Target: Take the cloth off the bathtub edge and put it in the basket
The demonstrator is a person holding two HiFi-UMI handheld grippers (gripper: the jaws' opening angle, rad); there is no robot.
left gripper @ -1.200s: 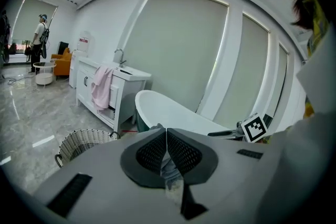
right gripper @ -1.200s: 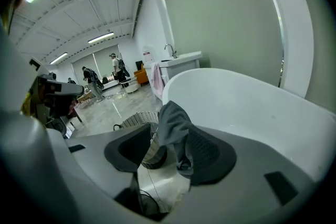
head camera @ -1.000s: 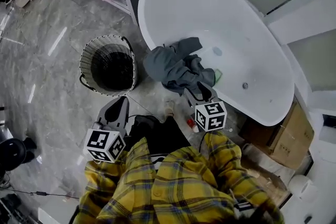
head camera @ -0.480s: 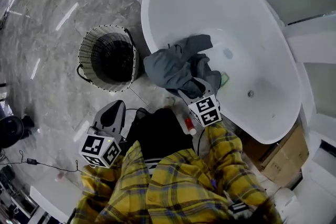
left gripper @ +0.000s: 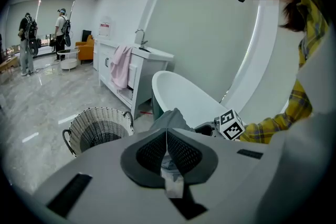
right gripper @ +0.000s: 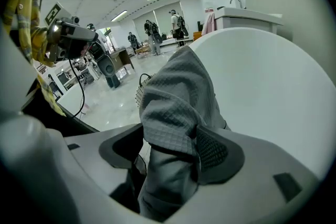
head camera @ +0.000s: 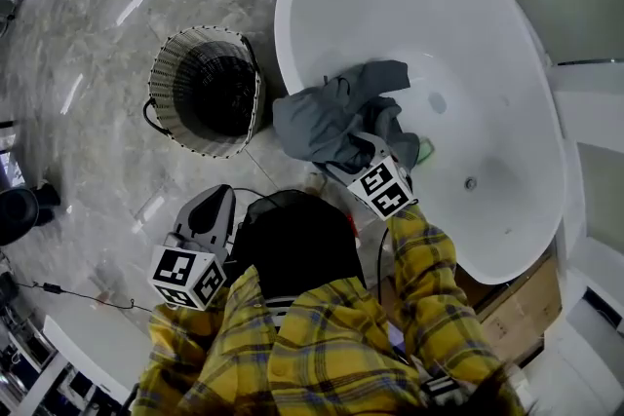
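Head view, looking steeply down: a white bathtub [head camera: 292, 5] fills the upper right. A grey cloth [head camera: 322, 117] is draped over its near edge, part hanging inside and part outside. The right gripper [head camera: 366, 143], held out from a yellow plaid sleeve [head camera: 419, 278], has its tip in the cloth's lower right folds. To the left, on the marble floor [head camera: 88, 141], a round wicker basket [head camera: 166, 83] stands just beside the tub with nothing visible in it. The left gripper [head camera: 216, 202] hangs over the floor below the basket, well apart from the cloth.

Left gripper view: the two dark pads meet in a line – the claw is closed on nothing. Beyond it stand the basket at left, the cloth on the tub rim at centre, and the right gripper's marker cube [left gripper: 230, 124]. A pink towel [left gripper: 122, 65] hangs on a white cabinet [left gripper: 152, 55] behind.

Right gripper view: the claw is spread wide and has just been opening. A thick fold of the waffle-textured cloth rises between the jaws – it lies against the right-hand pad, while the left-hand pad stands clear of it. The tub's white wall curves away on the right.
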